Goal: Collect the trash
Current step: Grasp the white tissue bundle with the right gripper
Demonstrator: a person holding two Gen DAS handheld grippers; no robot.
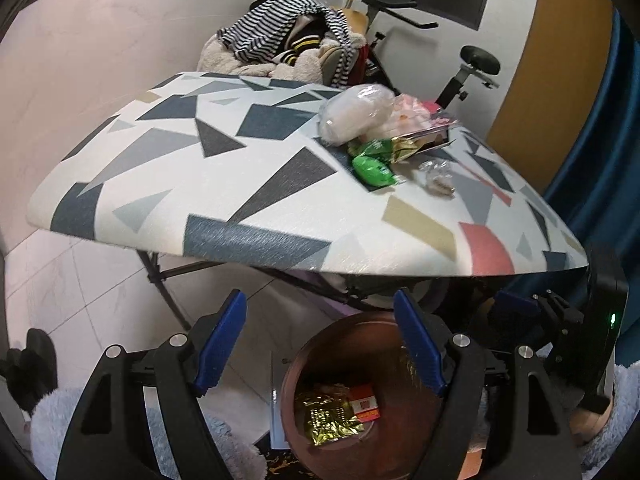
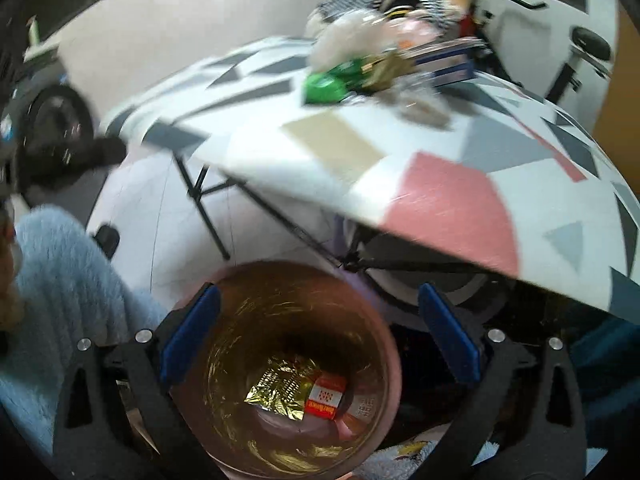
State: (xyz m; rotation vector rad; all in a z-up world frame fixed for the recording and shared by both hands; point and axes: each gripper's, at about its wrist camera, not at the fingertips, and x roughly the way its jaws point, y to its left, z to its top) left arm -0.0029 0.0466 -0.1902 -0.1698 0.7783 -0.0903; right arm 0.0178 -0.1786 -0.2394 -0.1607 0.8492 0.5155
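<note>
Right wrist view: we are holding the right gripper (image 2: 320, 336) directly over the round copper-toned bin (image 2: 384, 344), its blue-padded jaws standing wide with nothing between them. At the bottom of the bin are lying a crinkled gold foil wrapper (image 2: 276, 390) and a small red-and-white packet (image 2: 326, 394). The left gripper (image 1: 320, 344) is hovering nearby, likewise open and empty. We judge the next pickup should be aiming at the heap still sitting on the patterned table (image 1: 200, 184): a glossy green wrapper (image 1: 372, 170), a cloudy, soft plastic bag (image 1: 356, 114) and a clear crumpled scrap (image 1: 438, 180). Pinching each thin film at a raised fold, not flat against the woven cloth, should be giving the firmest hold.
</note>
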